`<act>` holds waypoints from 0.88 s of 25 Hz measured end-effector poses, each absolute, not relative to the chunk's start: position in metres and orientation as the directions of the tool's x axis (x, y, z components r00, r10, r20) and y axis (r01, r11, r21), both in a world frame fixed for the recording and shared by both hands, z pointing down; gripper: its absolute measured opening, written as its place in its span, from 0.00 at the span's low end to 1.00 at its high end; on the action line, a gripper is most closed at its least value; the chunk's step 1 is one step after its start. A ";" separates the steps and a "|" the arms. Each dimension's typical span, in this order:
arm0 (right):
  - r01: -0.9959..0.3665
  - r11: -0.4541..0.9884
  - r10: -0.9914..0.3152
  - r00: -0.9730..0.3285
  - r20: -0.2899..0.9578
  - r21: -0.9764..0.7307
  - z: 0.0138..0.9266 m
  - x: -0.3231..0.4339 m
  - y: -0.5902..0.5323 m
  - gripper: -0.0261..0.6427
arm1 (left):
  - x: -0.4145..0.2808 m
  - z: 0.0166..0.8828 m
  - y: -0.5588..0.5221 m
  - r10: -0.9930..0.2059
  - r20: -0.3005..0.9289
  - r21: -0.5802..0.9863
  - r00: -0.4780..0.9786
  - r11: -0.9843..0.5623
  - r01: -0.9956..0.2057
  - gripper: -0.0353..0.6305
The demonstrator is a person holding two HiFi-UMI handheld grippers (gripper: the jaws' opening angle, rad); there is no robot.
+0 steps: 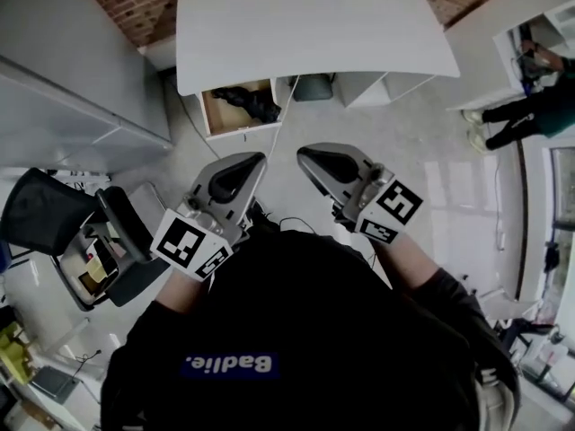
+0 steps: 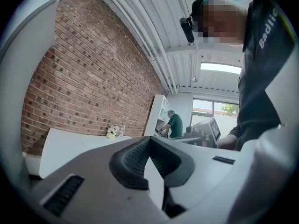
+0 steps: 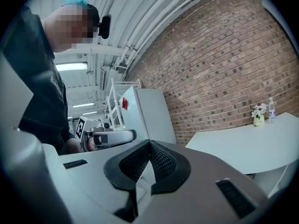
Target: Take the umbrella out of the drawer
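A black folded umbrella lies in the open wooden drawer under the left end of the white desk. Both grippers are held level in front of the person's chest, well short of the drawer. The left gripper points toward the drawer, and in the left gripper view its pads meet at the tip with nothing between them. The right gripper sits beside it, and its pads are also closed and empty. The left gripper also shows in the right gripper view.
A black office chair with clutter stands at the left, beside a long white cabinet. Another person stands at the far right. A vase of flowers and a bottle sit on the desk against the brick wall.
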State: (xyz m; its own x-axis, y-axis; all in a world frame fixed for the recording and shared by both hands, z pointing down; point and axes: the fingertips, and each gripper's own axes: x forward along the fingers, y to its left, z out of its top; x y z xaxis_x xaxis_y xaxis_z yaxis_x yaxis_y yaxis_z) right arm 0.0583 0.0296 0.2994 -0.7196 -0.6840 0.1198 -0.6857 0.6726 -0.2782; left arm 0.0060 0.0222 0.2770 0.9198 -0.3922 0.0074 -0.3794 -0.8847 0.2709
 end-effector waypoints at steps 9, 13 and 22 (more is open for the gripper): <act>-0.767 0.567 -0.748 -0.632 0.202 -0.300 0.317 0.052 -0.027 0.08 | -0.009 0.269 -0.030 -0.332 -0.049 0.306 0.942 -0.903 -0.303 0.05; -0.779 0.547 -0.752 -0.618 0.229 -0.308 0.332 0.050 -0.048 0.08 | -0.010 0.269 -0.045 -0.358 -0.046 0.306 0.932 -0.894 -0.328 0.05; -0.721 0.625 -0.661 -0.693 0.287 -0.300 0.376 0.051 -0.093 0.08 | -0.006 0.285 -0.071 -0.480 0.004 0.311 0.877 -0.833 -0.457 0.05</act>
State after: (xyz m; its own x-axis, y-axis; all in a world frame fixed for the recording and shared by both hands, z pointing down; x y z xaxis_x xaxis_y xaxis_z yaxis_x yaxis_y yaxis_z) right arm 0.0507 -0.0927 0.3760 -0.6929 -0.6614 0.2872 -0.7208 0.6249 -0.2998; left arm -0.0058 -0.0710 0.2852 0.8774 -0.4797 0.0040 -0.4571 -0.8334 0.3107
